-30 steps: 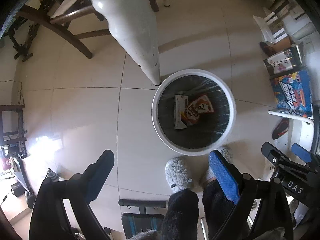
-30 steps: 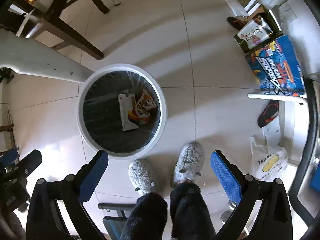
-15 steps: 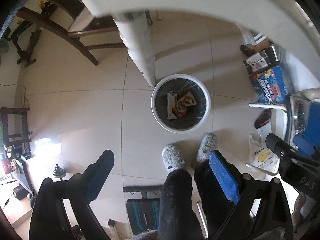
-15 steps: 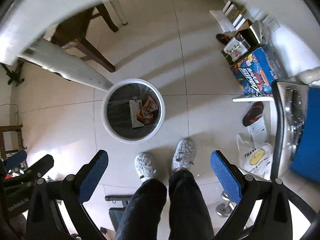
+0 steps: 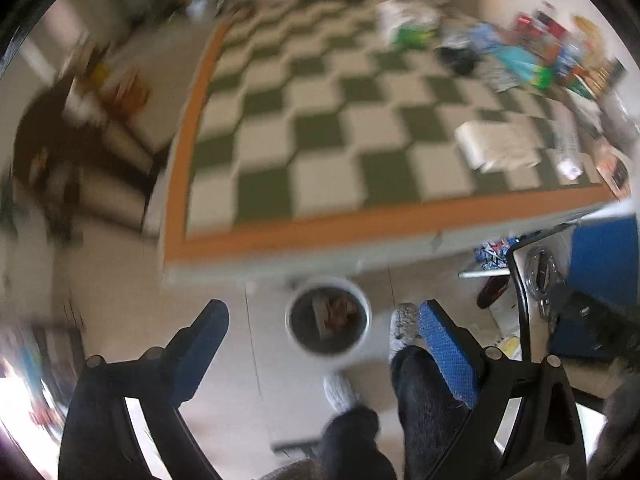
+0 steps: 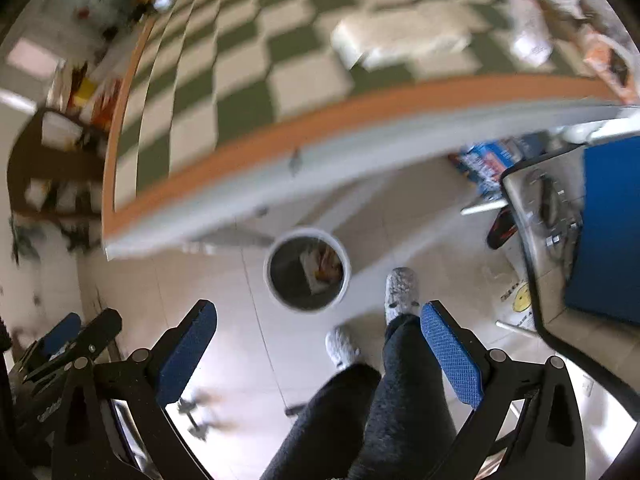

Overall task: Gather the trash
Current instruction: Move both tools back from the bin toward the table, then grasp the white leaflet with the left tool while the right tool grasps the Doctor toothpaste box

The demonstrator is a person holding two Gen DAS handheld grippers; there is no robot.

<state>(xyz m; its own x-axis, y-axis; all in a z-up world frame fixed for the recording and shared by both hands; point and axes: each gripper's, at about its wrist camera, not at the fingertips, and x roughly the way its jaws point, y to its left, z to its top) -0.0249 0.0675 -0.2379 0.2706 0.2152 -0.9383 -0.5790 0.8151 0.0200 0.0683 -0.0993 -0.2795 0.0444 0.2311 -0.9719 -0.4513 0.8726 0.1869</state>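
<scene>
One checkered tabletop (image 5: pixel 360 128) above tiled floor (image 5: pixel 120 320).

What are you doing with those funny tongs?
A person is tidying up trash with tongs in each hand. Right now both the left tongs and right tongs are open and empty. The bin on the floor by their feet already holds a couple of wrappers. The tongs point toward the checkered table, where a white bag and other clutter lie, though the picture is blurry.
</scene>
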